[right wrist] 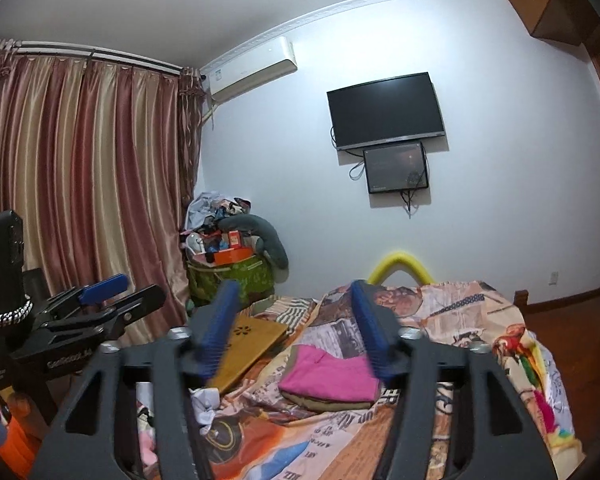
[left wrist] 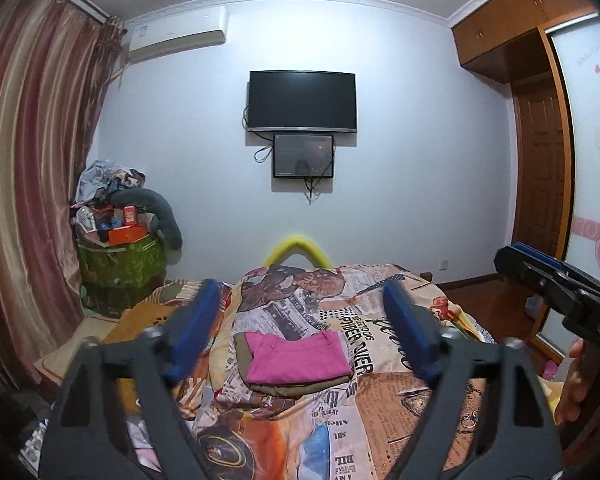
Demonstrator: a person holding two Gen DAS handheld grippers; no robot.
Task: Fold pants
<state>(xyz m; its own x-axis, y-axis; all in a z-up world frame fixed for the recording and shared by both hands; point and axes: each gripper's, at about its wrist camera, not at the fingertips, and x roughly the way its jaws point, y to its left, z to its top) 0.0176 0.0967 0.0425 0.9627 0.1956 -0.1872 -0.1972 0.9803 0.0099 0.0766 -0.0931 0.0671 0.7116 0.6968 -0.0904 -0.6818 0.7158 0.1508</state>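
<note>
Blue-padded fingers of the left gripper (left wrist: 300, 328) fill the near field, jaws wide apart, nothing between them. Beyond them the pink pants (left wrist: 298, 358) lie folded into a compact rectangle on the bed (left wrist: 420, 408), mid-surface, stacked on an olive-tan folded garment (left wrist: 300, 387) that shows along the near and left edges. Right gripper (right wrist: 296, 330) likewise stands open and empty, raised clear of the cloth; it also appears at the right edge of the left wrist view, with a hand (left wrist: 576, 384) below it. A wooden board (right wrist: 246, 344) rests left of the stack, near the bed's left edge; a yellow foam arch (left wrist: 298, 250) rises at the far edge. Judgement: fold looks complete, both tools clear. Risk: the stack sits on a rumpled printed quilt (left wrist: 340, 320), so any nudge from a finger coming back down, or a tug on the quilt, could slide the pink layer off or reopen the fold.
</note>
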